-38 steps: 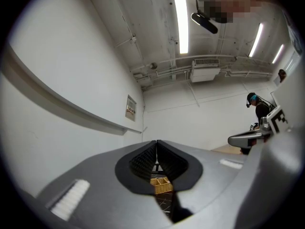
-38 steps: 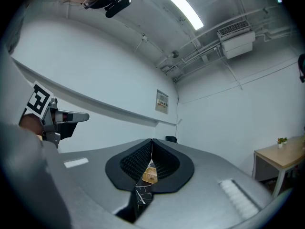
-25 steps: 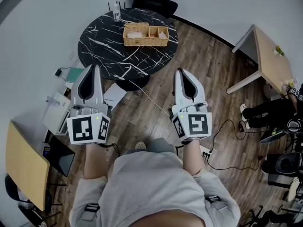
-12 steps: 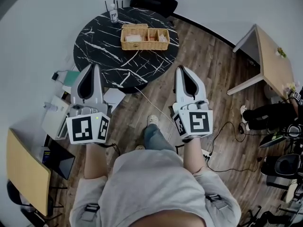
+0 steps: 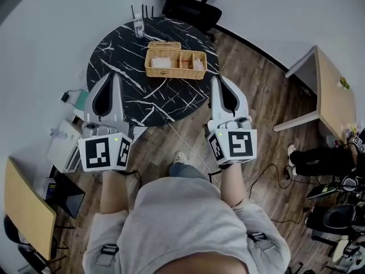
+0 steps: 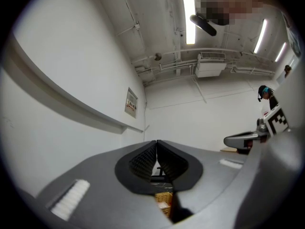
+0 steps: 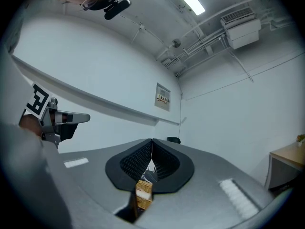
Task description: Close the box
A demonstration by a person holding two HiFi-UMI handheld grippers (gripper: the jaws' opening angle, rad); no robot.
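Note:
A wicker box (image 5: pixel 175 63) with several compartments stands open on the round black marble table (image 5: pixel 120 61); its lid looks raised along the far side. Both grippers are held in the air short of the table's near edge, pointing at it. My left gripper (image 5: pixel 110 79) is shut and holds nothing. My right gripper (image 5: pixel 219 83) is also shut and empty. In the left gripper view the closed left gripper (image 6: pixel 156 145) shows a bit of the wicker box (image 6: pixel 164 200) below its jaws. In the right gripper view the box (image 7: pixel 143 192) shows under the shut right gripper (image 7: pixel 152 142).
A small clear bottle (image 5: pixel 139 27) stands at the table's far edge. A black office chair (image 5: pixel 191 4) is behind the table. A wooden table (image 5: pixel 333 90) stands right and a wooden desk (image 5: pixel 25 207) at lower left. Cables and white devices (image 5: pixel 64 147) lie on the floor.
The person has stepped toward the round table, so it and the wicker box sit lower and closer in the head view. Both grippers stay shut and keep their pose.

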